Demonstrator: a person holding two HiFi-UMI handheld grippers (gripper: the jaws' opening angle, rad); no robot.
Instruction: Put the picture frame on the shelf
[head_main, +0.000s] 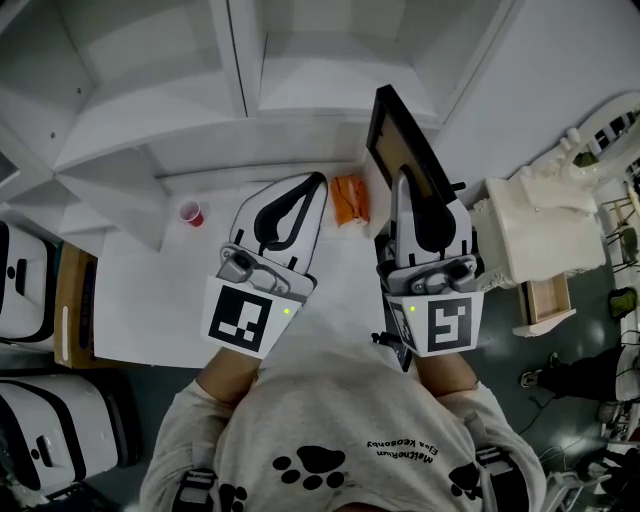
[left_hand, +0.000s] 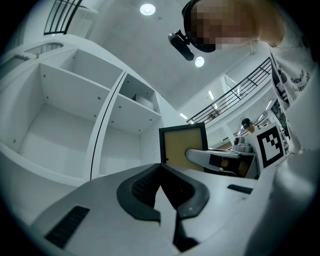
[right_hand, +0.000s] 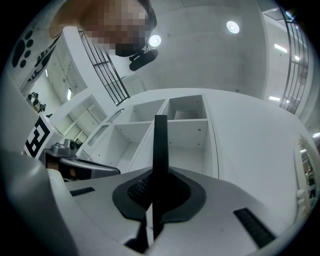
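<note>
Just in front of the white shelf (head_main: 245, 70), the right gripper (head_main: 404, 185) has its fingers clamped on the lower edge of the black picture frame (head_main: 393, 125), held upright before the shelf's right-hand compartment, while the left gripper (head_main: 316, 182), further left along the shelf front, has its fingers closed together on nothing.

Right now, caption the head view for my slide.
Right gripper holds a black-edged, tan-backed picture frame before the white compartmented shelf; left gripper shut, empty.
</note>
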